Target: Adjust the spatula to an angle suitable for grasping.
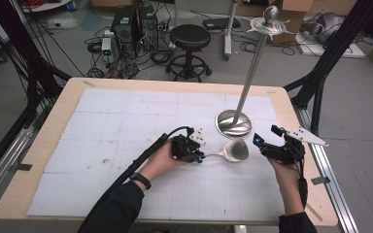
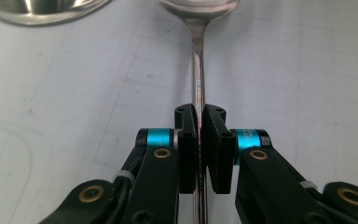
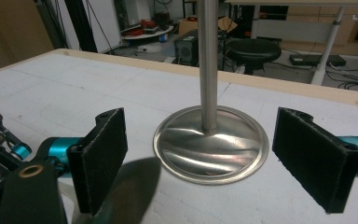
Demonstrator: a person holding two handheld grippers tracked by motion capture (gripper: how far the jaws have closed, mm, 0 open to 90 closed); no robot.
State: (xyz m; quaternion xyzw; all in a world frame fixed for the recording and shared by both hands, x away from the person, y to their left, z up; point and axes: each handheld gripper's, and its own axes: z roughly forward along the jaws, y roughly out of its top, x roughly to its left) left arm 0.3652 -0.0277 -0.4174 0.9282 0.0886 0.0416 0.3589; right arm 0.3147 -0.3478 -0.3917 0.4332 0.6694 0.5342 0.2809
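Steel ladle (image 1: 234,151) is what we've got in hand here, a shiny one lying flat on the white gridded mat (image 1: 126,145). Nearest to us, our left gripper (image 1: 197,156) has its black pads squeezed tight on the thin handle, and in the left gripper view you can see the handle (image 2: 198,70) running straight up between the jaws to the bowl end at the top. Off to the other side, our right gripper (image 1: 266,141) sits just beside the ladle's bowl with its jaws spread wide and nothing between them. In the right gripper view those two foam-faced pads (image 3: 100,158) frame the round base of the metal stand (image 3: 210,144). That stand sits just past the ladle bowl, its pole (image 1: 252,68) leaning up toward a knobbed top. Beyond the table there's a black stool (image 1: 190,39) on the floor.
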